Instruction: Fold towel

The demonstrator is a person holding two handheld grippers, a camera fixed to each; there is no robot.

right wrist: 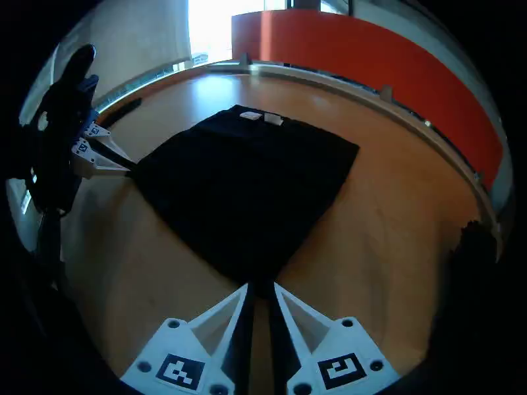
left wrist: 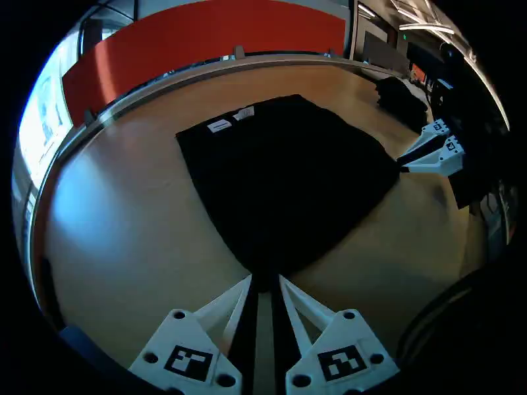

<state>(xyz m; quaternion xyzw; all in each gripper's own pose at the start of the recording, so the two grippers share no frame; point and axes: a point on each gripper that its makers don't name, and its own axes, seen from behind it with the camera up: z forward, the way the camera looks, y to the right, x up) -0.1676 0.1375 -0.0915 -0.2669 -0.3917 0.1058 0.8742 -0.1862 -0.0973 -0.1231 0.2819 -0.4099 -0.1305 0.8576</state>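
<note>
Towel (left wrist: 283, 178) flat on table (left wrist: 132, 230) | my left gripper (left wrist: 265, 283) and right gripper (right wrist: 261, 288) each pinch a corner | lift together, edge taut

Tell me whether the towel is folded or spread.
Spread flat: the towel lies as one smooth dark sheet on the table, tags at its far edge. Whether it is doubled, cannot tell.

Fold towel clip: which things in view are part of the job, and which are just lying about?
Part of the job:
- towel, black, spread on the table
- left gripper, closed on one corner
- right gripper, closed on a neighbouring corner

Just lying about:
- dark bundle near the table's far edge
- orange panel behind the table
</note>
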